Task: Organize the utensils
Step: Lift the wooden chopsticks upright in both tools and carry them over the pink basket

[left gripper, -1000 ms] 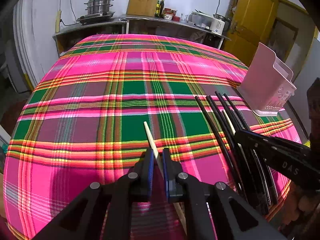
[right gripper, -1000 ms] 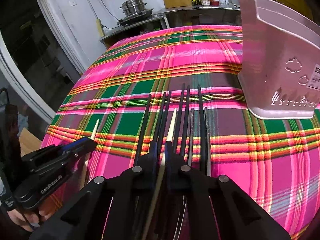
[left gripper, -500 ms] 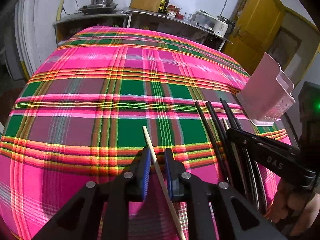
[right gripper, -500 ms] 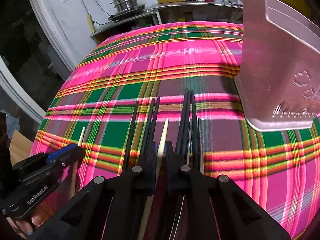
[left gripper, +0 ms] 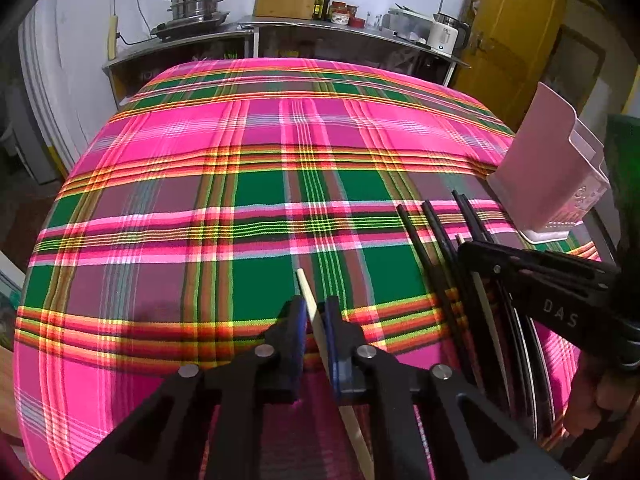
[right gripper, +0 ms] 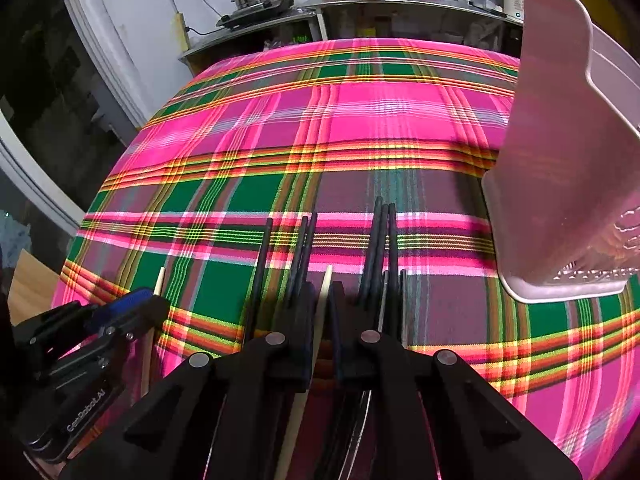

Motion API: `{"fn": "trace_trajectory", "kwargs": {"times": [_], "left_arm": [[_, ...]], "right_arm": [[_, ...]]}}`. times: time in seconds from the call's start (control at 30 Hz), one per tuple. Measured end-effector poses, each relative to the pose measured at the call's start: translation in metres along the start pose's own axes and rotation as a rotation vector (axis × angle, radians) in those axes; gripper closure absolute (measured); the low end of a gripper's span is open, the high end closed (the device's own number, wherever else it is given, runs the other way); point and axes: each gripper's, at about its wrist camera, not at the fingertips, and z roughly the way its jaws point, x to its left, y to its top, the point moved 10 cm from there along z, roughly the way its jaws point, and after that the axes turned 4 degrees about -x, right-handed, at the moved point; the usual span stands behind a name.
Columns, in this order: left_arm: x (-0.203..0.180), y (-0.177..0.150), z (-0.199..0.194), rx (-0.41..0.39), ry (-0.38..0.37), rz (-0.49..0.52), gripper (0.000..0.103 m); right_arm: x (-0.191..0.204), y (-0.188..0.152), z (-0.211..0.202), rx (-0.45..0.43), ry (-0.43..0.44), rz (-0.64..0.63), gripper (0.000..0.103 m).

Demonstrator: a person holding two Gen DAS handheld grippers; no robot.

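A pale chopstick (left gripper: 310, 304) lies on the plaid cloth at the lower centre of the left wrist view, and the left gripper (left gripper: 315, 320) is clenched on it, its blue-padded jaws having just been closing, with the stick's tip poking out above the pads. A second pale chopstick (right gripper: 326, 284) sits at the lower centre of the right wrist view, pinched by the right gripper (right gripper: 324, 300), whose jaws stand nearly together on the stick. Both grippers angle steeply down toward the tablecloth (left gripper: 240, 184).

Black chopsticks (right gripper: 380, 240) fan out on either side of the right gripper's fingers, lying on the cloth — their near ends vanish beneath the black frame, so how many there are cannot be told. A pink utensil holder (right gripper: 560, 160) stands upright at the right edge of that view, cut off by the frame; its perforated lower wall is blurred.

In the left wrist view a person's hand (left gripper: 592, 408) shows at the lower right, mostly cropped. The right gripper's side reads "DAS"; in the right wrist view the left gripper's body, lower left, reads "GenRobot.AI". At the top of both views stand a steel steamer pot (left gripper: 196, 0), bottles (left gripper: 322, 0) and a white kettle (left gripper: 444, 34) — their labels are too small to read.
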Motion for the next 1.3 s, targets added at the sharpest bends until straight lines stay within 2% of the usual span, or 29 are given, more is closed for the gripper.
{"fn": "trace_trajectory", "kwargs": {"times": [0.2, 0.43, 0.97, 1.3], "left_arm": [[0.000, 0.001, -0.002, 0.010, -0.036, -0.017, 0.097], [-0.011, 0.016, -0.033, -0.043, -0.083, -0.002, 0.098], [-0.048, 0.059, -0.137, -0.198, -0.181, 0.054, 0.098], [-0.077, 0.078, -0.173, -0.246, -0.232, 0.102, 0.098]], "right_arm": [[-0.001, 0.001, -0.006, -0.006, 0.013, 0.002, 0.096], [-0.002, 0.008, -0.028, -0.048, 0.024, 0.001, 0.096], [0.015, 0.030, -0.134, -0.232, 0.053, -0.042, 0.098], [0.012, 0.041, -0.182, -0.318, 0.045, -0.046, 0.098]]}}
